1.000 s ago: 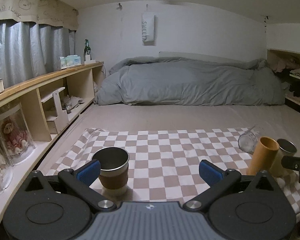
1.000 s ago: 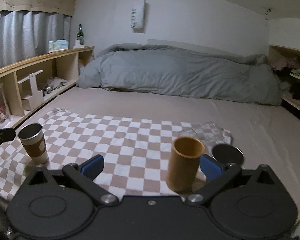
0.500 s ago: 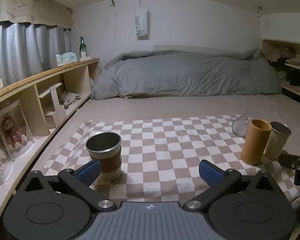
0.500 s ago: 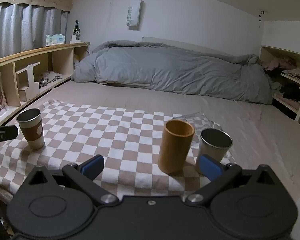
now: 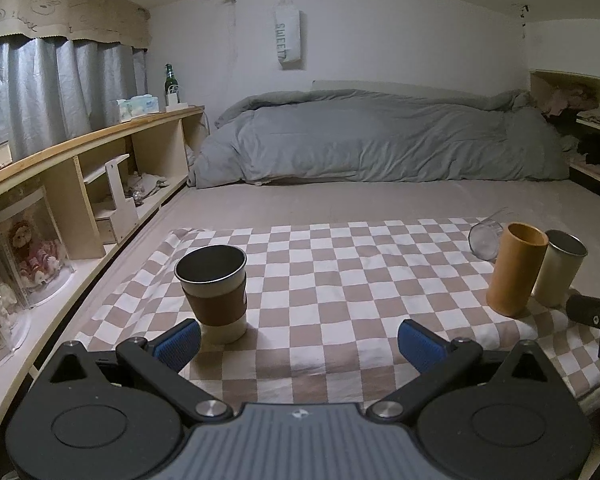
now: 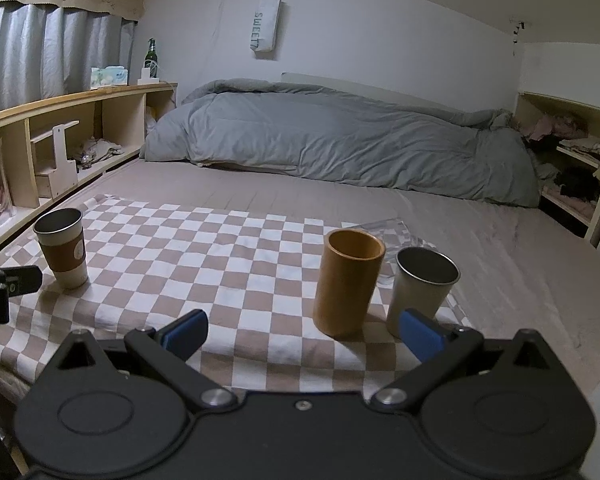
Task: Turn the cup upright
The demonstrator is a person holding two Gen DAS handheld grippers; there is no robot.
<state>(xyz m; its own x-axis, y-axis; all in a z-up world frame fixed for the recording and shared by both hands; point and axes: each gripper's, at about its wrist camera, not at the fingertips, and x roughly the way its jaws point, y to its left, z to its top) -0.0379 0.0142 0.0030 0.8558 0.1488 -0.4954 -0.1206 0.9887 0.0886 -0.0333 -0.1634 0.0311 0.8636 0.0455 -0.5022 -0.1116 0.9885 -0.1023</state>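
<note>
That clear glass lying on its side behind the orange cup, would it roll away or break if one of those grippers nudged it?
The glass lies on its side, so a nudge would probably roll it, though the soft checkered cloth should slow it. It looks thin and see-through, so likely fragile and slippery between hard fingers. The orange cup stands close in front and may block it.

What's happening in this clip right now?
A person holds two tools over a checkered cloth on a bed. Both the left tool and the right tool are open and hold nothing. Three cups stand upright: a sleeved steel cup, a wooden cup and a plain steel cup. A clear glass lies on its side behind them, not yet flipped.
</note>
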